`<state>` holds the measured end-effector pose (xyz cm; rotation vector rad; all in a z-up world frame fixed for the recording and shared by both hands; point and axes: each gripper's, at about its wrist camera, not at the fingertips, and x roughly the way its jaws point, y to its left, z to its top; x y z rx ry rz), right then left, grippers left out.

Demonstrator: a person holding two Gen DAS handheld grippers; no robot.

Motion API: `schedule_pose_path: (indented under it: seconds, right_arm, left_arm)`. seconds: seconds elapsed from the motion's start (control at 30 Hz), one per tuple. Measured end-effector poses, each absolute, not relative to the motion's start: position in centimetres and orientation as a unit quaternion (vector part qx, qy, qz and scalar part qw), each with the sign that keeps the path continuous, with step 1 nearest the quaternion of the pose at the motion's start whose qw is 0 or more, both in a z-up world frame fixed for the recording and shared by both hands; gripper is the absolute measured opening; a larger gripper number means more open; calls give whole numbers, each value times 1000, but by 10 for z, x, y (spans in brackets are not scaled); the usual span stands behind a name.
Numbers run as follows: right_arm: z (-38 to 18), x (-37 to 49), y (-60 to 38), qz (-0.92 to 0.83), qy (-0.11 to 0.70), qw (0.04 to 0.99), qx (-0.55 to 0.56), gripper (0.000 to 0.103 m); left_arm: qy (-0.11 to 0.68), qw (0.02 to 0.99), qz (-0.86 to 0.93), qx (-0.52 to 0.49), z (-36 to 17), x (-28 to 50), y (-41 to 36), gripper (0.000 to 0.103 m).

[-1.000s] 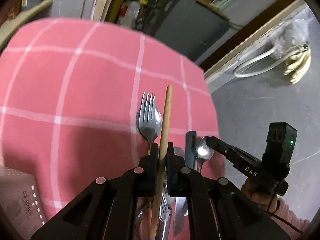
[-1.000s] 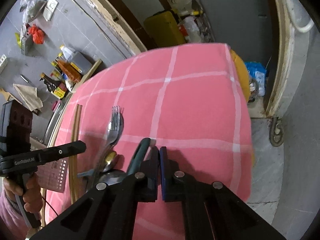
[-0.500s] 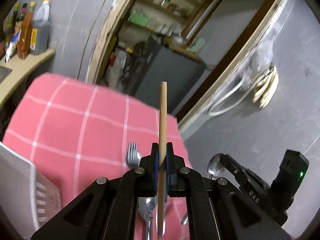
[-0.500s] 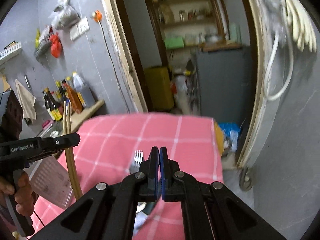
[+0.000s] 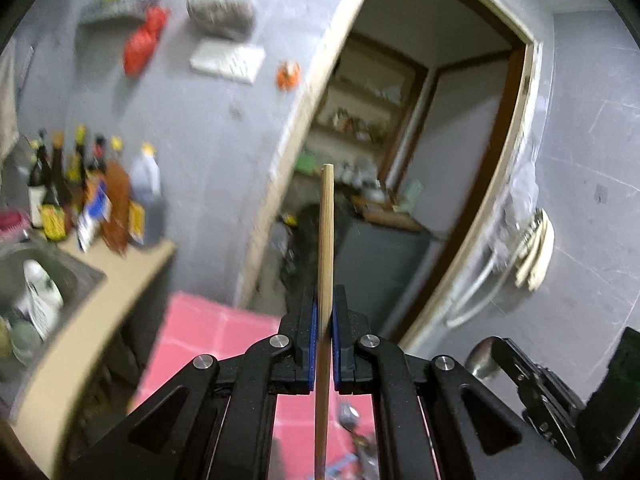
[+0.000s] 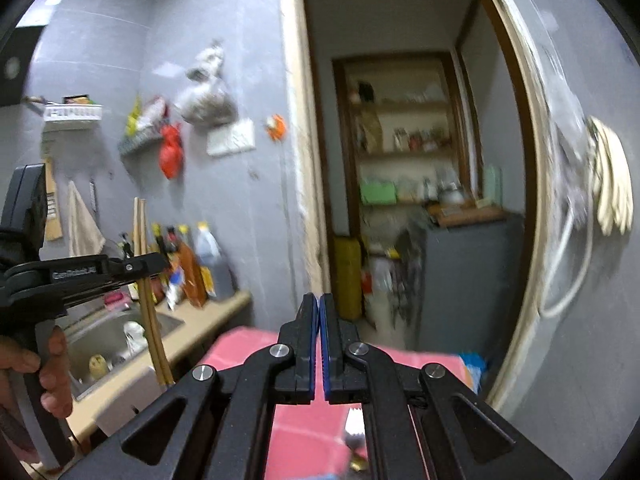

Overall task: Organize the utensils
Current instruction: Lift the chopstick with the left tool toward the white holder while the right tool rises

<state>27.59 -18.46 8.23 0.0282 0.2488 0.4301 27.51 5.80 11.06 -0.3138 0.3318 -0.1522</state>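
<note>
My left gripper [image 5: 324,304] is shut on wooden chopsticks [image 5: 325,248], held upright high above the pink checked table [image 5: 208,332]. In the right wrist view the left gripper [image 6: 152,264] shows at the left, with the chopsticks [image 6: 146,292] as a pair through its jaws. My right gripper [image 6: 319,308] is shut with its blue pads together; in the left wrist view it [image 5: 486,350] holds a metal spoon [image 5: 478,358] by the bowl end. A fork's tines [image 6: 354,430] lie on the table below, with blurred utensils [image 5: 352,420] beside them.
A counter [image 6: 192,328] with a steel sink [image 6: 116,336] and several sauce bottles [image 6: 192,264] runs at the left. A white perforated container [image 6: 128,400] stands below the chopsticks. A doorway [image 6: 408,200] to a pantry with a grey cabinet [image 6: 468,276] lies ahead.
Both grippers have risen and tilted up from the table, so the views now face the wall and doorway. The chopsticks and the spoon have come up with them.
</note>
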Motion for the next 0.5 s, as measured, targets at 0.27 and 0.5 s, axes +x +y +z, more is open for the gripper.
schedule_pose_path:
  seconds: [0.27,0.5]
  right_arm:
    - [65,257,-96,220,69,971,-63,2]
    - [17,252,-58,217,90,964,-129,2]
  left_arm:
    - [100,984,-66,-133,74,256,91,4]
    - [135,982,-70,-116,31,263,101,4]
